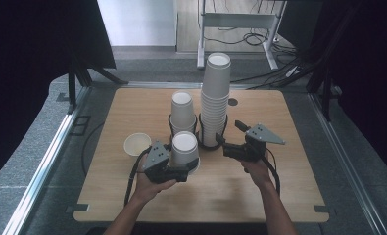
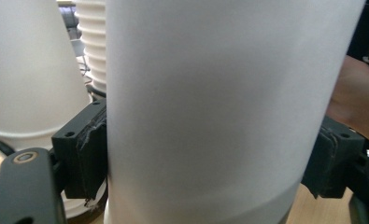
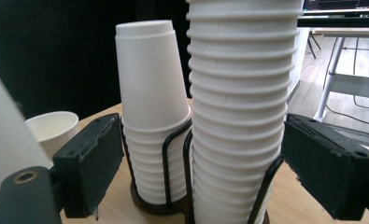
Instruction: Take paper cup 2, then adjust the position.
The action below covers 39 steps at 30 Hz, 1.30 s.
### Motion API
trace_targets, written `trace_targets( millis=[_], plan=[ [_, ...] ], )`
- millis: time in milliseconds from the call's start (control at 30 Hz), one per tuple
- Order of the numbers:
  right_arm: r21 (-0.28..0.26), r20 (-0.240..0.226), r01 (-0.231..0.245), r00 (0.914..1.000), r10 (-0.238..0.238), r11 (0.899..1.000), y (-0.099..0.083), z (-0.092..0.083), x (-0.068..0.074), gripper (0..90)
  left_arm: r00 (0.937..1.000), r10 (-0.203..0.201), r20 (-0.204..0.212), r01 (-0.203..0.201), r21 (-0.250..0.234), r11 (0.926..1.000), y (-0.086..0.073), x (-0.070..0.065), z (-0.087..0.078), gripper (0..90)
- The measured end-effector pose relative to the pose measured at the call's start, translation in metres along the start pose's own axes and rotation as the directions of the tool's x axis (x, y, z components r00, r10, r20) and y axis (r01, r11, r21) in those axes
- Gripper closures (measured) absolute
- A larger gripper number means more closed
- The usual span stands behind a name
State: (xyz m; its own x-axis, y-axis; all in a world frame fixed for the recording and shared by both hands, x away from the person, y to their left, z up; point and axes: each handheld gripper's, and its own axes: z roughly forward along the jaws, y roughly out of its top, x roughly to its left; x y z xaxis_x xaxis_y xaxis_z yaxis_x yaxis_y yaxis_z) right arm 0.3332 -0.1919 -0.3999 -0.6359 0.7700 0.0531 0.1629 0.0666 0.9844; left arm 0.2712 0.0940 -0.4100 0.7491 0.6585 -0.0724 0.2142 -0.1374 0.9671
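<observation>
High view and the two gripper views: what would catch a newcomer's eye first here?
The tall stack of white cups in its wire holder, at the table's far middle, towers over a shorter stack beside it. In front, the left gripper is clamped on an upside-down cup, while the right gripper points its open jaws at the tall stack's base. A lone upright cup sits at the left.
</observation>
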Motion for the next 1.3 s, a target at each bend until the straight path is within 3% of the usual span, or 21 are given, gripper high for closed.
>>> trace_targets(
  millis=[333, 400, 800, 1300],
  plan=[
    [0.007, -0.022, -0.035, 0.9991, 0.035, 0.999, -0.034, -0.013, 0.010, 13.7, 0.9994, 0.016, -0.030, -0.015, 0.055, 0.9984, -0.020, -0.002, 0.010, 16.5],
    [0.027, -0.025, -0.023, 0.9994, 0.024, 0.999, -0.038, -0.011, 0.011, 13.6, 0.9990, 0.027, -0.035, -0.024, 0.070, 0.9972, -0.024, -0.003, 0.012, 16.5],
    [0.042, -0.044, -0.022, 0.9987, 0.024, 0.999, -0.047, -0.016, 0.013, 14.1, 0.9959, 0.065, -0.063, -0.057, 0.125, 0.9905, -0.041, -0.004, 0.021, 16.4],
    [0.041, -0.111, -0.036, 0.9930, 0.040, 0.999, -0.050, -0.017, 0.024, 14.1, 0.9899, 0.111, -0.088, -0.096, 0.157, 0.9829, -0.043, -0.003, 0.023, 16.4]
  ],
)
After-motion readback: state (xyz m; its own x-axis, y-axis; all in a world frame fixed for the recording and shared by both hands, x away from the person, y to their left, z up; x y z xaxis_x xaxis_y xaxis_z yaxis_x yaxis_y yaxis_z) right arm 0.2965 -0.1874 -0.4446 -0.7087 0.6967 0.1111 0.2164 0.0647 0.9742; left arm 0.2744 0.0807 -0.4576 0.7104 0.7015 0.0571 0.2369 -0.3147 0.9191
